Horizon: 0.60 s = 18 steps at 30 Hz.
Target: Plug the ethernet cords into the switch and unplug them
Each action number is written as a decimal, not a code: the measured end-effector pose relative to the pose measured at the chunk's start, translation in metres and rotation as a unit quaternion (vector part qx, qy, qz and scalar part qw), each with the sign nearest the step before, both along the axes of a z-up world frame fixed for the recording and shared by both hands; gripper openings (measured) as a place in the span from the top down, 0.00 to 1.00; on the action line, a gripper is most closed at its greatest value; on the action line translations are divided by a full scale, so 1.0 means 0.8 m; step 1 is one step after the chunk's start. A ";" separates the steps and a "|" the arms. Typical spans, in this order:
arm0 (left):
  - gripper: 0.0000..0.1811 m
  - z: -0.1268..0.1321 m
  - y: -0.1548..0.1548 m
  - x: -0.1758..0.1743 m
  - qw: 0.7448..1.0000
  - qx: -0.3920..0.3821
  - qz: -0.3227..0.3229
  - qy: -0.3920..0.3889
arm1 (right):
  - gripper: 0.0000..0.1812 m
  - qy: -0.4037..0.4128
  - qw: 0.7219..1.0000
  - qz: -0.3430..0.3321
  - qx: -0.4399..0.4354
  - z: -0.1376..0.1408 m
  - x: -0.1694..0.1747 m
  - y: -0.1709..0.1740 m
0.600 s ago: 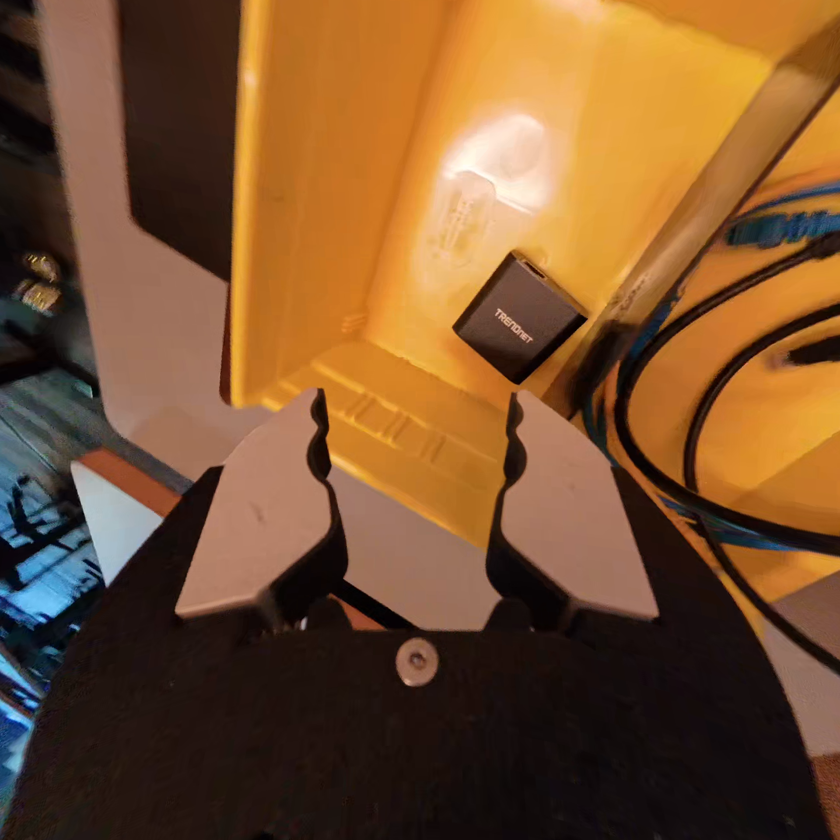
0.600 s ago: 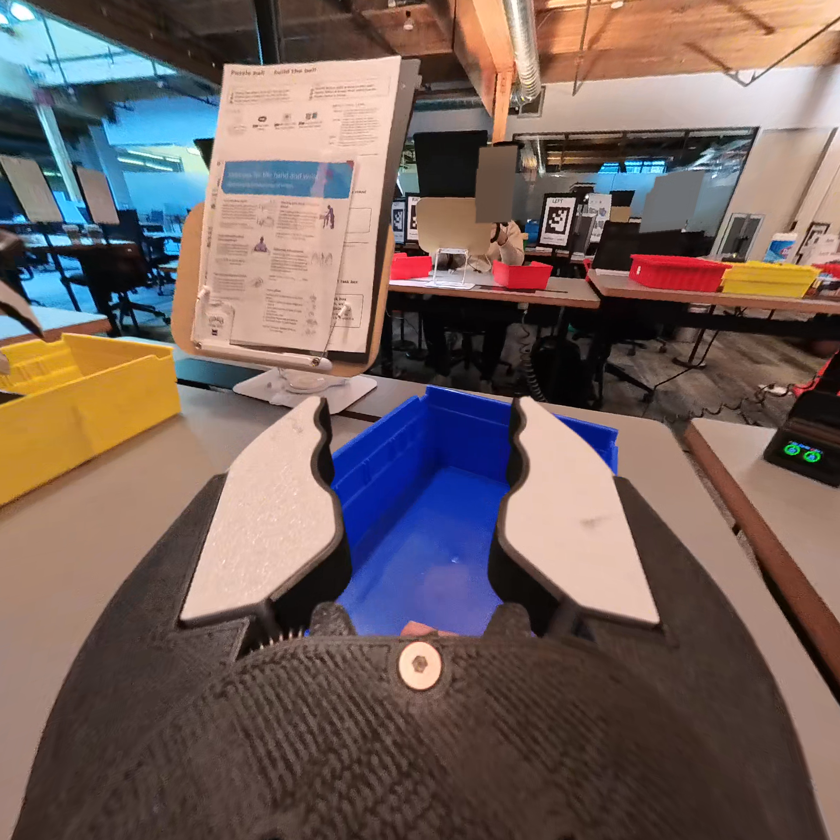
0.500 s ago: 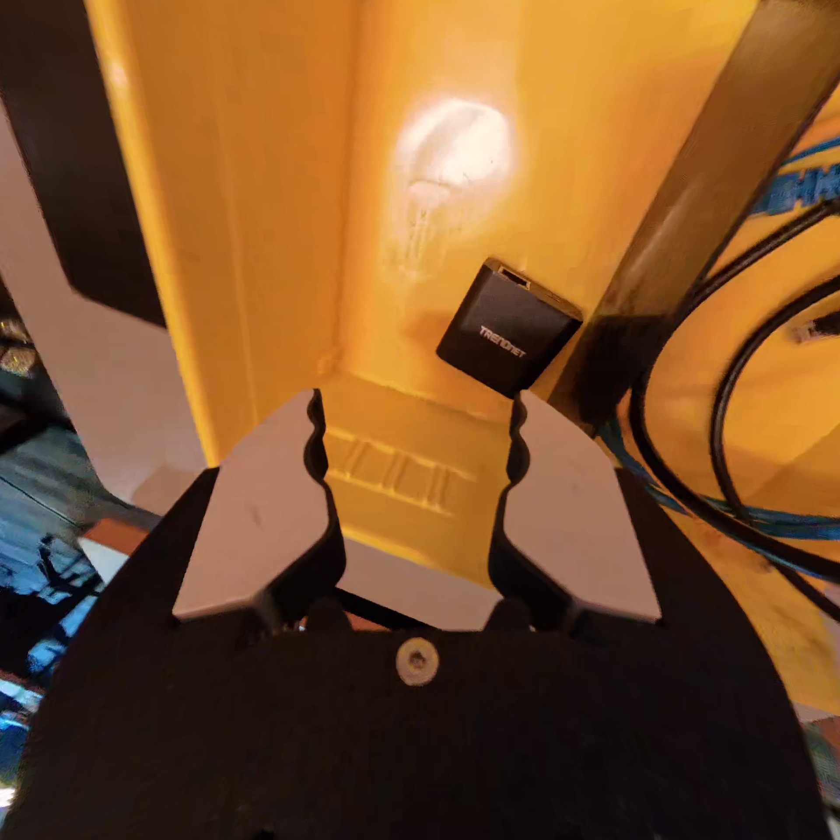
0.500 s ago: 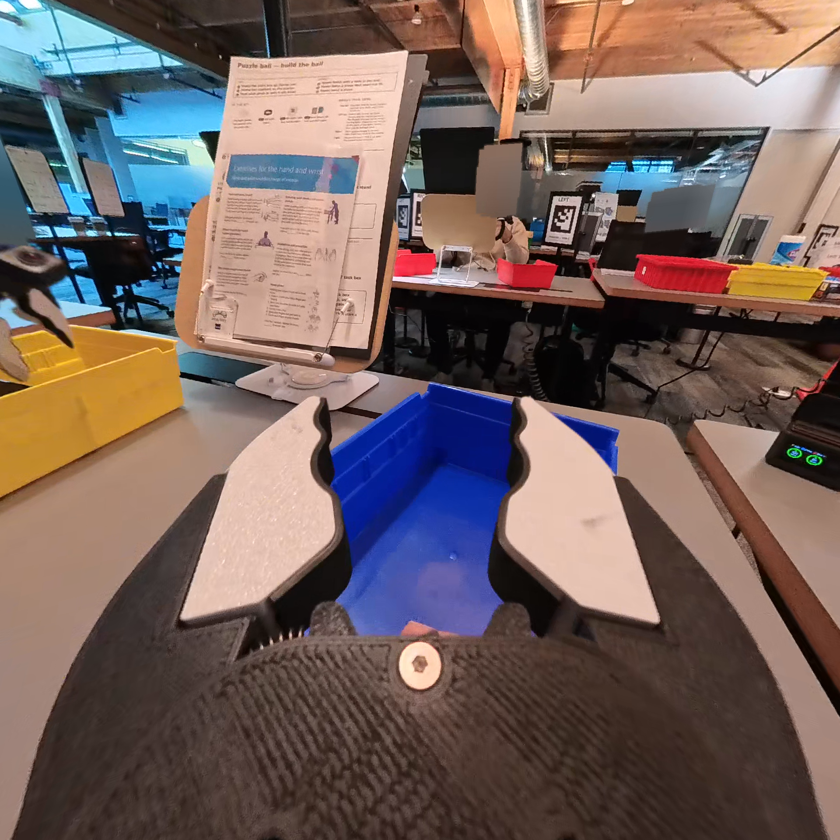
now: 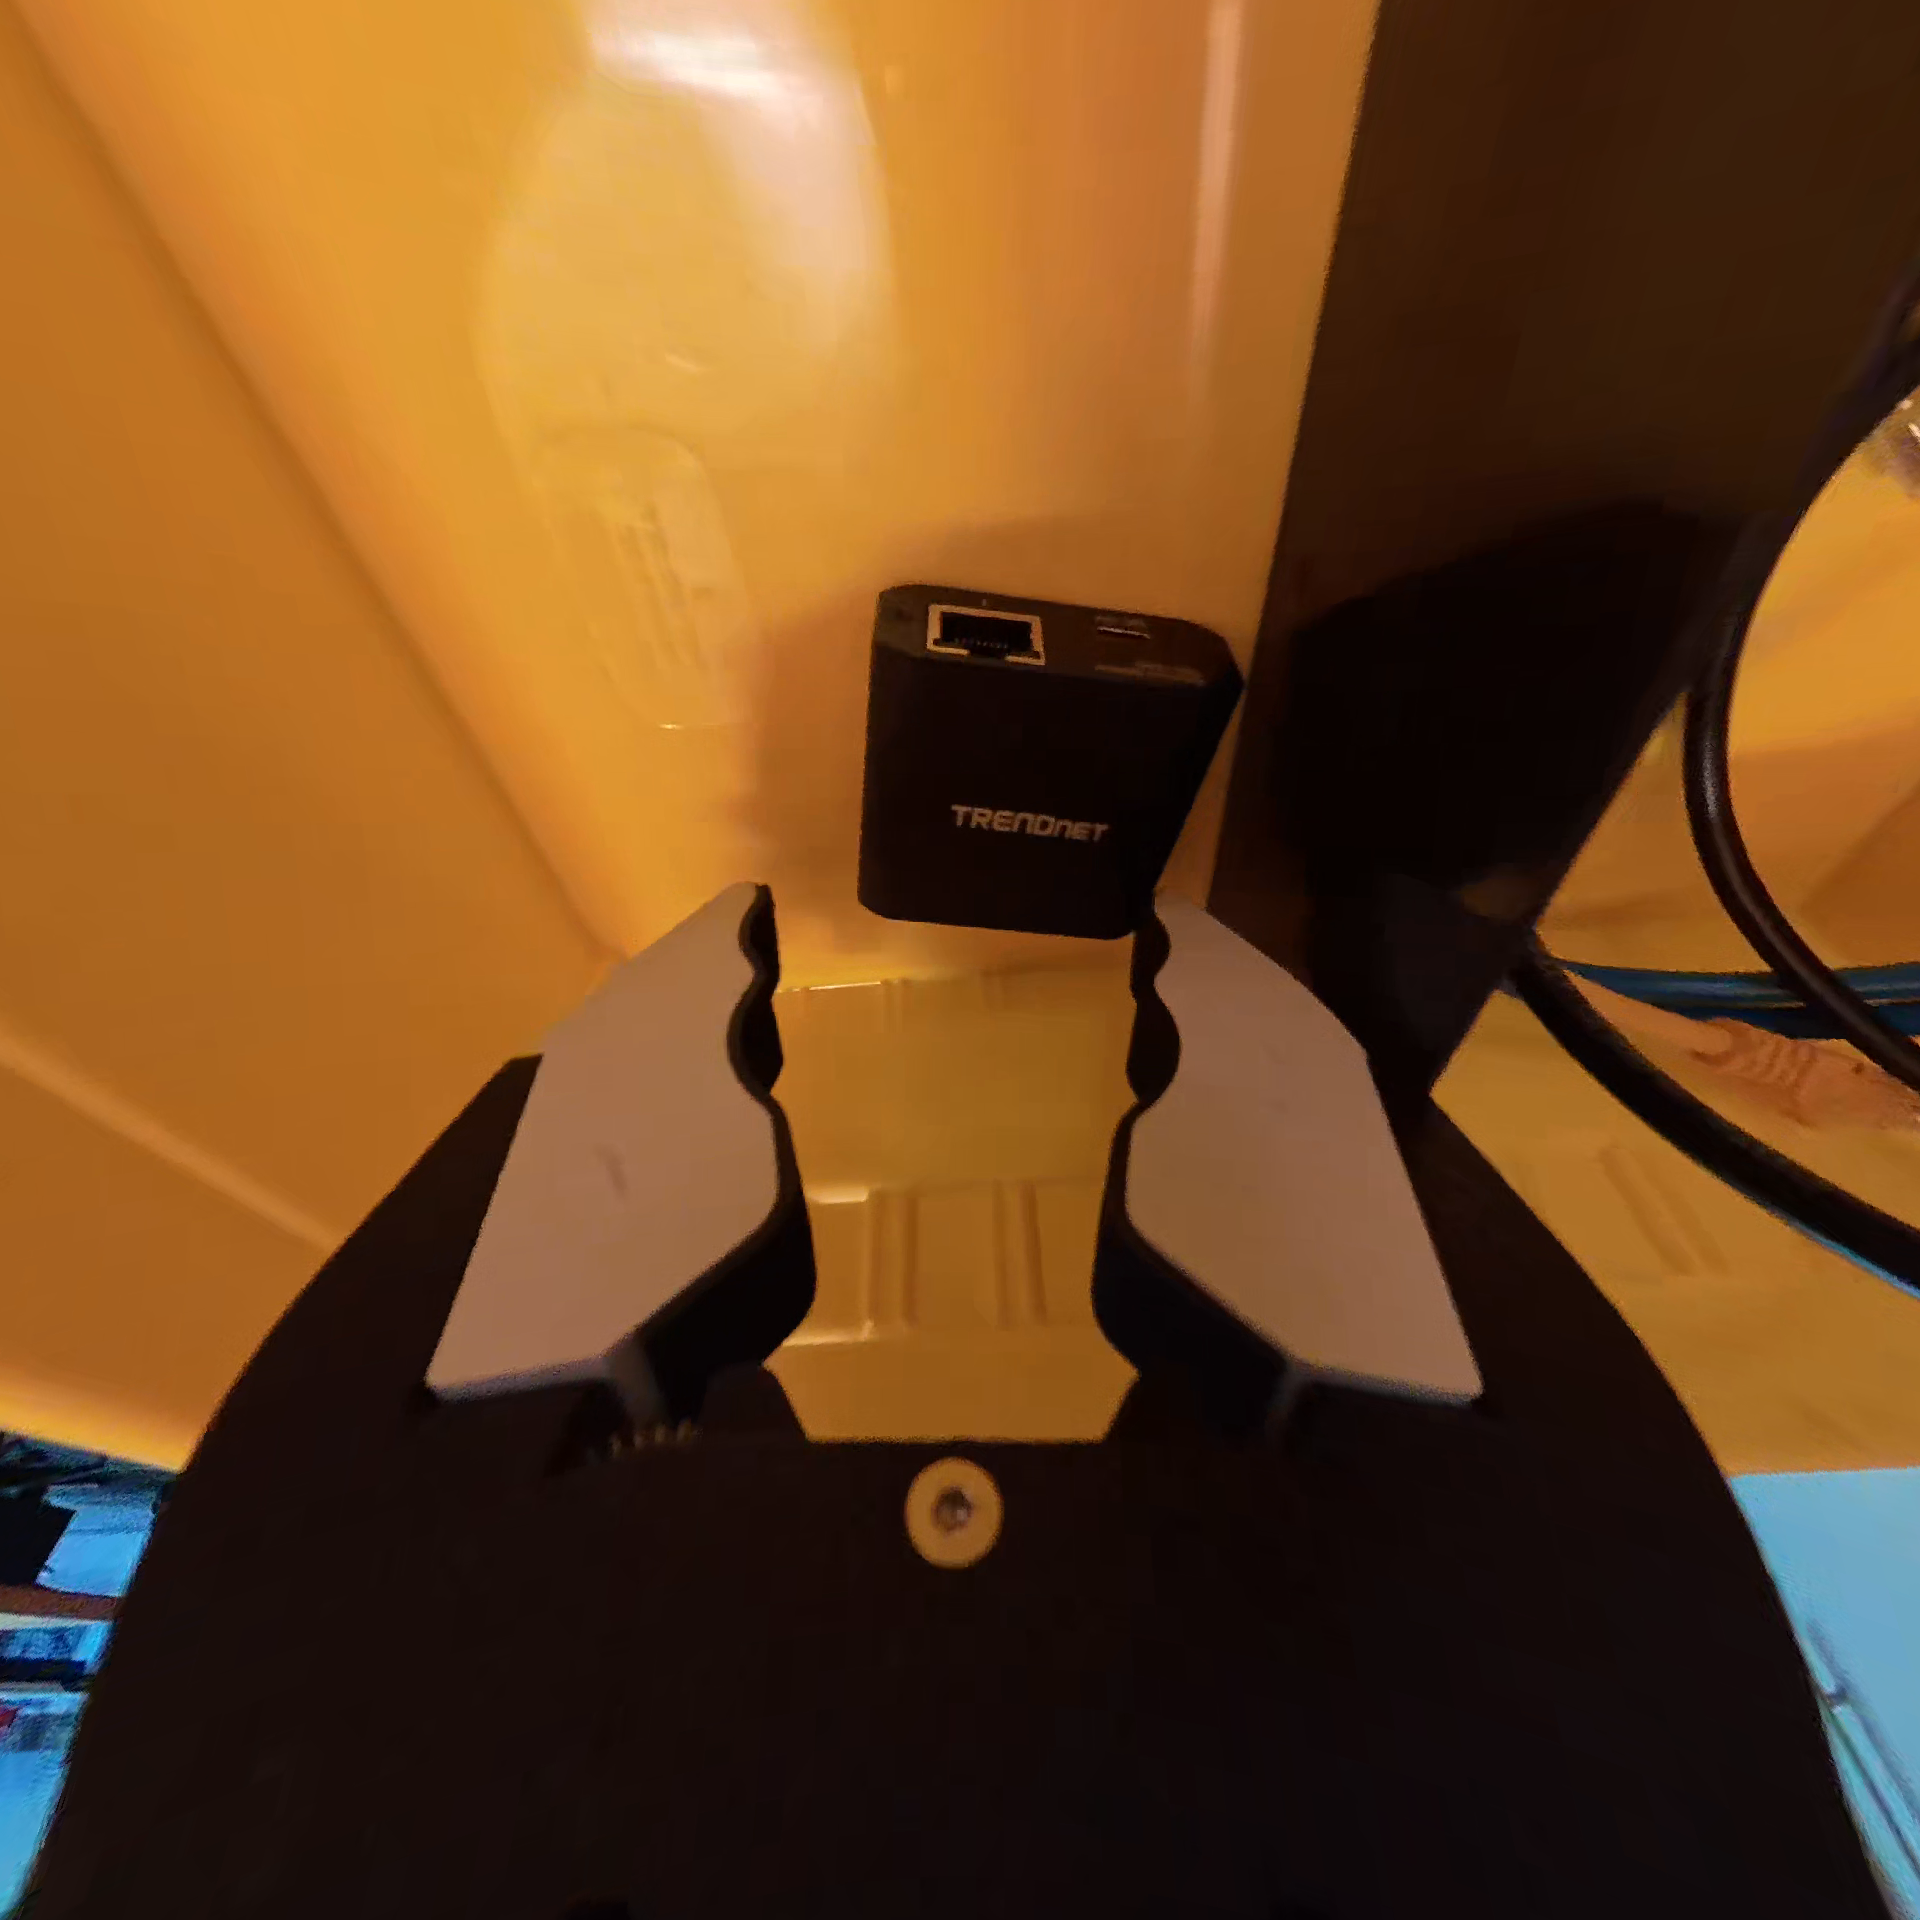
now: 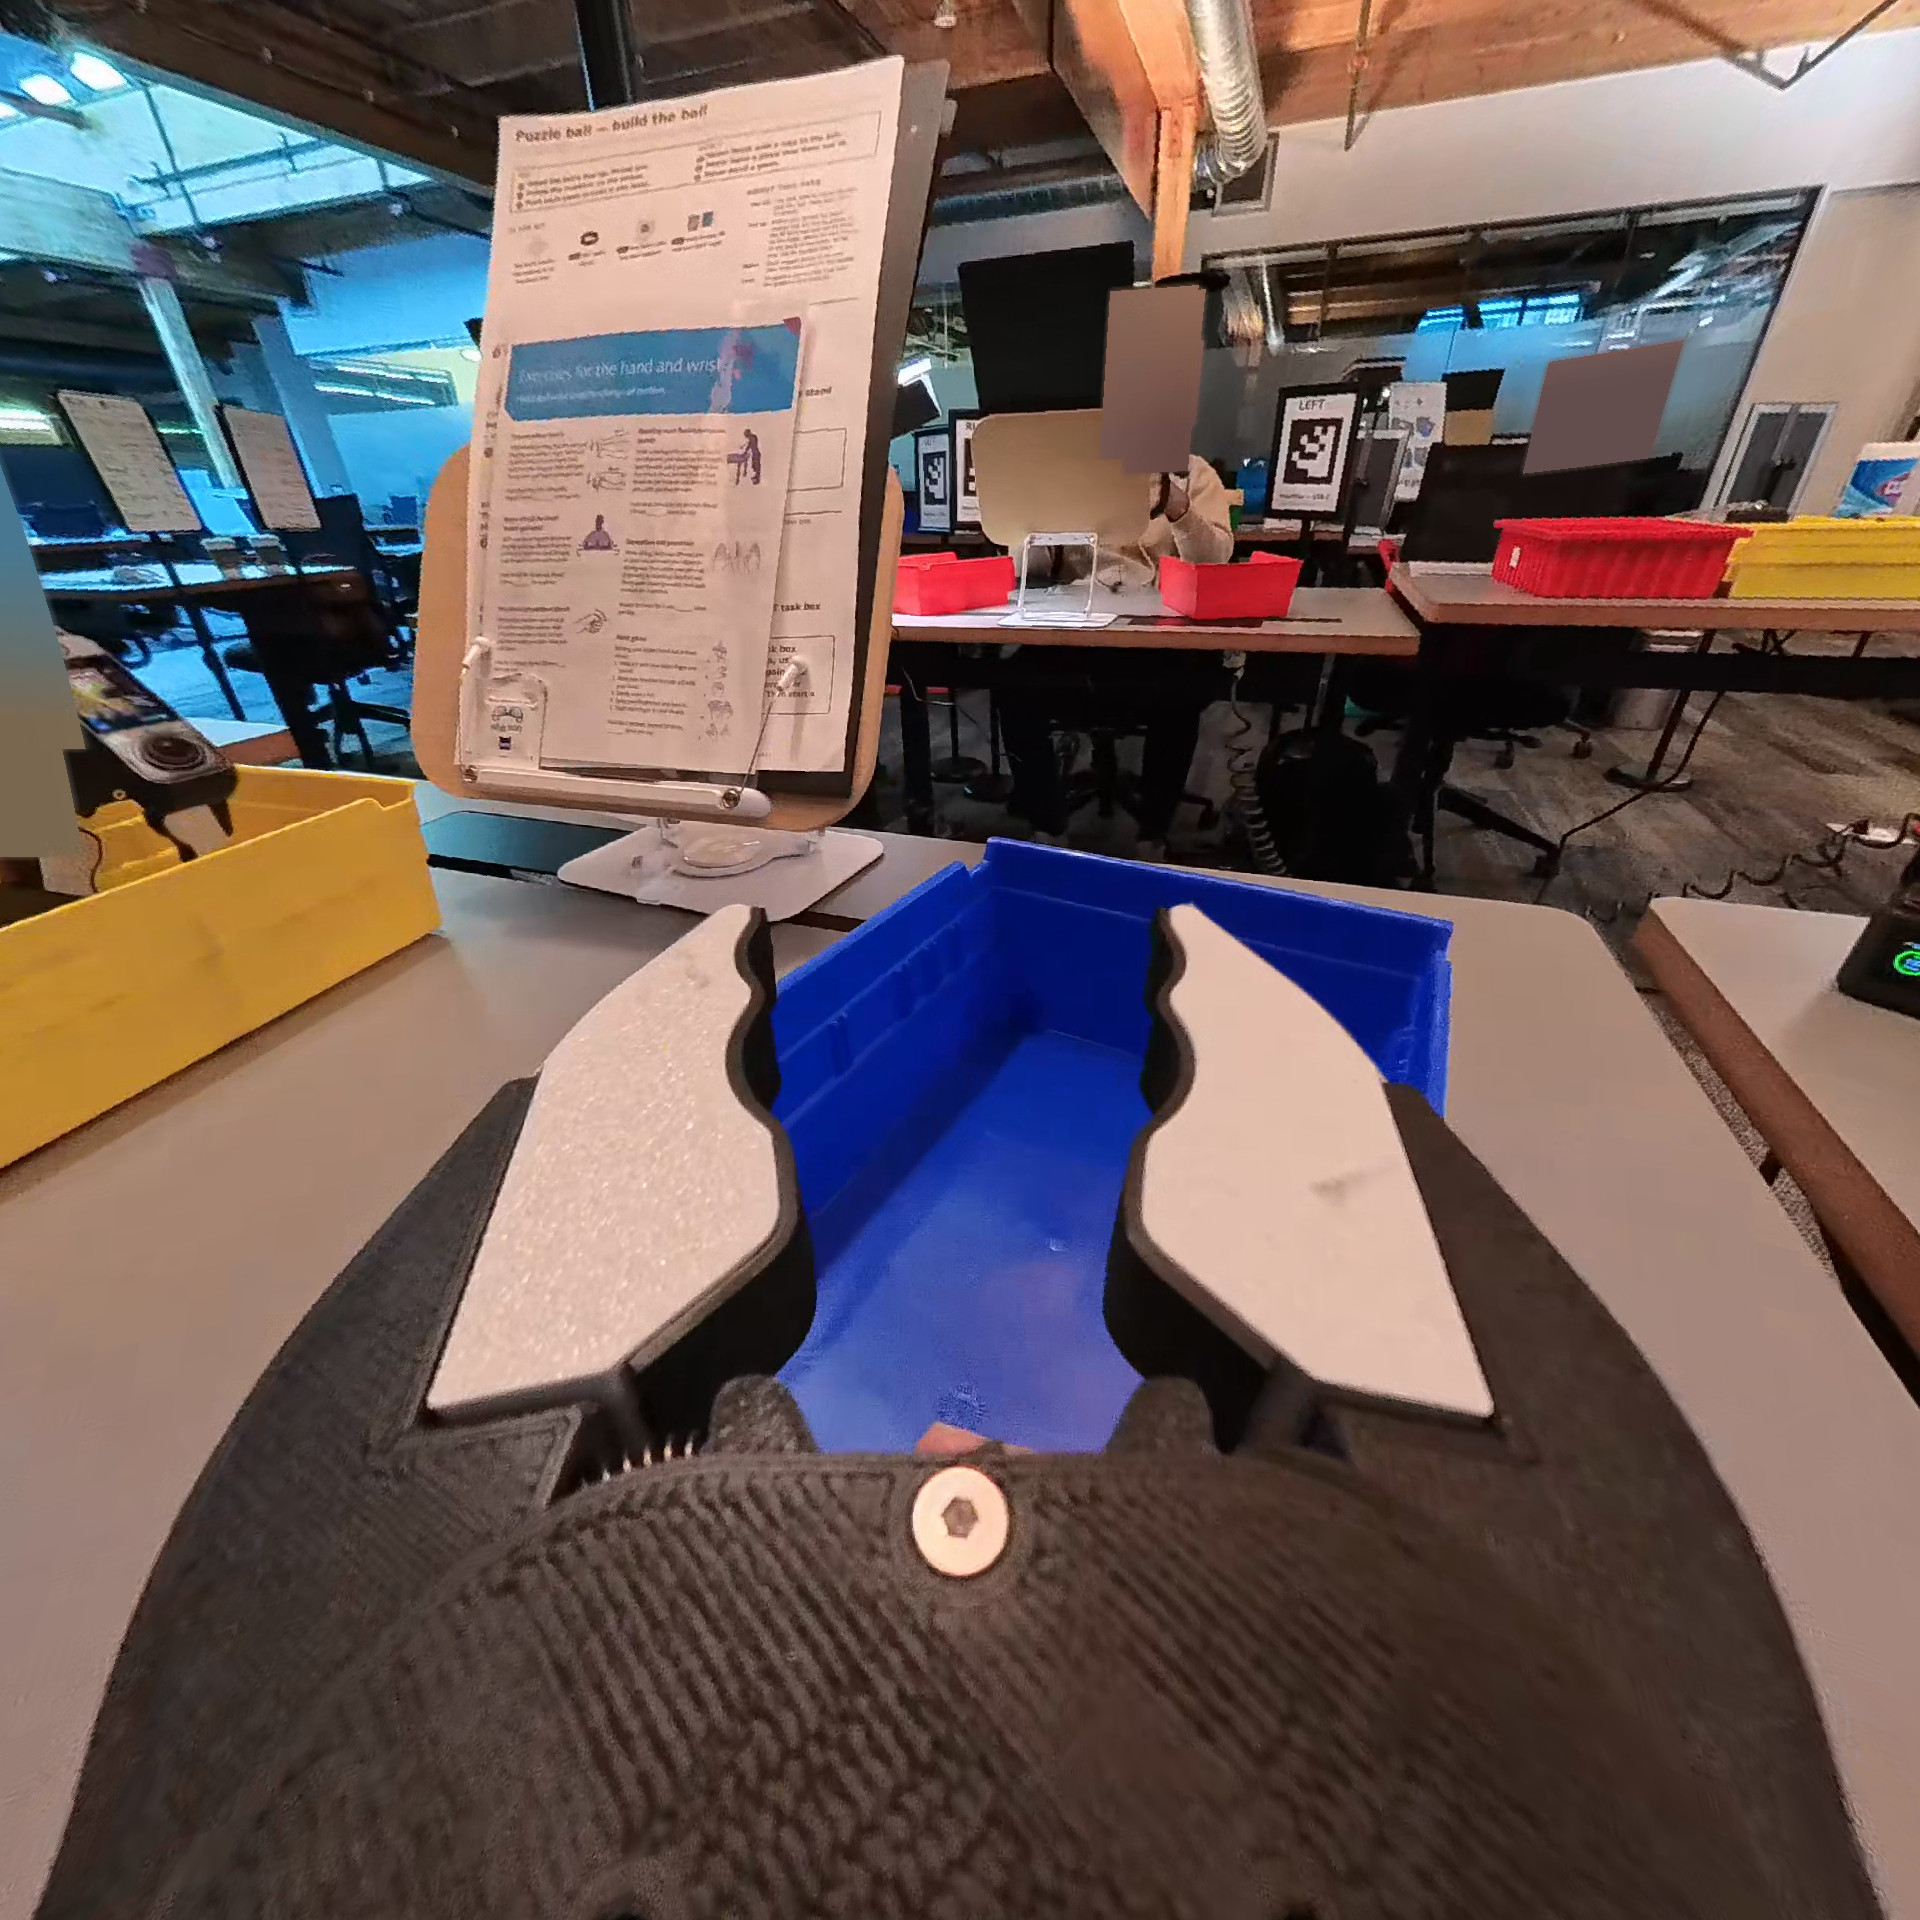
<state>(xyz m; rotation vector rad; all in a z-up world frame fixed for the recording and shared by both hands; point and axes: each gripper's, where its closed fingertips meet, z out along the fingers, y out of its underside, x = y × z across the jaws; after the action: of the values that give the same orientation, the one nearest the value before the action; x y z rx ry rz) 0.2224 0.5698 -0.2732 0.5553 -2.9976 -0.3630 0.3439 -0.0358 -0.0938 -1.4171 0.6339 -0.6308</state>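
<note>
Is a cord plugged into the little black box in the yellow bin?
No, the port on the black switch is empty, and the black cord lies apart on its right.

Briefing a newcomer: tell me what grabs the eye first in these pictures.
In the left wrist view, a small black switch lies in a yellow bin, just ahead of the left gripper, whose jaws are open. In the right wrist view, a bright blue bin sits ahead of the open right gripper.
</note>
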 end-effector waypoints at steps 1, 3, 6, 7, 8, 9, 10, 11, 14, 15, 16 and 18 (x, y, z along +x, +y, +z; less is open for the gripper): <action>0.66 0.001 0.001 0.000 1.000 0.001 -0.012 0.003 | 0.62 0.000 1.000 0.003 0.000 -0.001 0.000 0.002; 0.69 0.004 0.004 -0.001 0.999 0.024 -0.038 0.010 | 0.62 0.005 1.000 0.005 -0.006 -0.006 0.000 0.003; 0.69 0.000 0.004 -0.008 0.998 0.043 0.007 0.041 | 0.62 0.008 1.000 0.005 -0.014 -0.009 0.000 0.004; 0.69 -0.003 0.002 -0.010 0.998 0.038 0.017 0.051 | 0.62 0.008 1.000 0.007 -0.012 -0.009 -0.001 0.004; 0.69 -0.005 0.000 -0.011 0.998 0.034 0.015 0.057 | 0.62 0.009 1.000 0.007 -0.009 -0.008 -0.001 0.004; 0.67 -0.008 -0.001 -0.008 0.998 0.029 0.015 0.053 | 0.62 0.010 1.000 0.007 -0.008 -0.008 -0.001 0.003; 0.64 -0.012 -0.005 -0.005 0.998 0.023 0.022 0.047 | 0.62 0.011 1.000 0.007 -0.008 -0.007 -0.001 0.003; 0.67 -0.016 -0.011 -0.005 0.998 0.009 0.031 0.048 | 0.62 0.009 1.000 0.006 -0.009 -0.007 -0.001 0.001; 0.67 -0.019 -0.014 0.001 0.998 -0.002 0.049 0.035 | 0.62 0.006 1.000 -0.004 -0.015 -0.007 0.000 -0.004; 0.67 -0.019 -0.015 0.002 0.998 -0.005 0.058 0.031 | 0.62 0.007 1.000 -0.004 -0.013 -0.007 0.000 -0.005; 0.67 -0.019 -0.015 0.003 0.998 -0.007 0.064 0.026 | 0.62 0.008 1.000 -0.002 -0.009 -0.006 0.000 -0.004; 0.67 -0.018 -0.014 0.006 0.998 -0.005 0.062 0.006 | 0.62 0.013 1.000 0.003 0.000 -0.006 0.000 -0.003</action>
<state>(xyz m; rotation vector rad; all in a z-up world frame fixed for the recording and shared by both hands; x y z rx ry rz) 0.2270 0.5586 -0.2879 0.7315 -2.9321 -0.3397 0.3439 -0.0378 -0.0987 -1.4290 0.6498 -0.6093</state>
